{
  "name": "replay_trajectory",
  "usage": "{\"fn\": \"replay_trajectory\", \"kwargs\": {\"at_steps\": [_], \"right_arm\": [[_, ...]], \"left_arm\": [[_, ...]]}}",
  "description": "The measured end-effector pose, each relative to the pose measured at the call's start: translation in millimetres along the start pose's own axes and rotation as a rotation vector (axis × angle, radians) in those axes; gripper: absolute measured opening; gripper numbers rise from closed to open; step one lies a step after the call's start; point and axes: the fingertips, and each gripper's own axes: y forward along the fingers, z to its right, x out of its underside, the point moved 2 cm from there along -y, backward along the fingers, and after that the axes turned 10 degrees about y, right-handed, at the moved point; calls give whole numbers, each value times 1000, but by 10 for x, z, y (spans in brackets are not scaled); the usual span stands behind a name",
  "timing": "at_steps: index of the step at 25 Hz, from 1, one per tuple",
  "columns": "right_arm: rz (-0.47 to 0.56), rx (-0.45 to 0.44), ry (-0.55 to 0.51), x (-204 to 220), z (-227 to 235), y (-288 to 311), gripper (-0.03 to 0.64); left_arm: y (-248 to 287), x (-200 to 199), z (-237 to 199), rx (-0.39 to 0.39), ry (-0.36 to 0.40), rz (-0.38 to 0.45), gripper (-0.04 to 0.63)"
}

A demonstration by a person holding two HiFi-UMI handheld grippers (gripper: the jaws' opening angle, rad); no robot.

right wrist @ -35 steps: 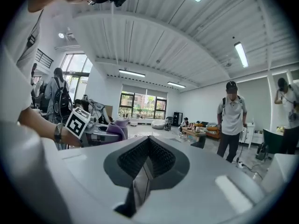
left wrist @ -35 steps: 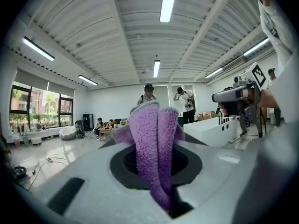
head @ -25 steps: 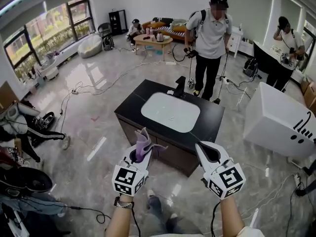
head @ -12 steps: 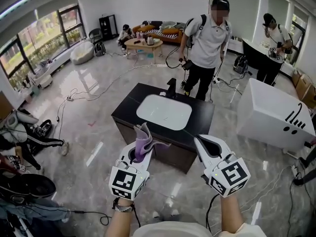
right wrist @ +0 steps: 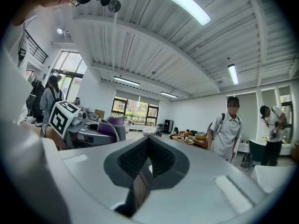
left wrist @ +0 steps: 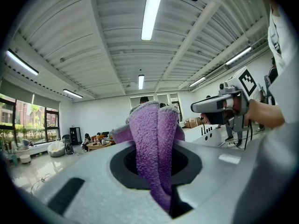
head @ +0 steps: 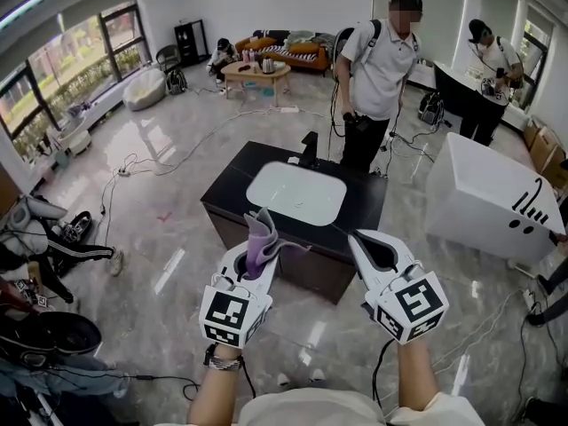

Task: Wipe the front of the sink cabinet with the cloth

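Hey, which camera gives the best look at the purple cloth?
The left gripper view: the cloth fills mid-frame, pinched in the left tongs. The head view shows it small, sticking up; the right gripper view catches only a purple edge at far left.

person [head: 377, 56], white box [head: 493, 198], coffee table [head: 256, 71], floor cables [head: 169, 158].

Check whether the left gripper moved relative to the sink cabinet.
Yes, slightly forward: the left gripper, holding the cloth, now overlaps the top edge of the sink cabinet more.
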Motion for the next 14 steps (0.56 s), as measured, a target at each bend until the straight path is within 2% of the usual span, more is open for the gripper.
{"fn": "replay_trajectory", "kwargs": {"at_steps": [14], "right_arm": [[-11,-6,-9,33,-67,168,5]], "left_arm": [[31,15,-102,24,16,1,52]]}}
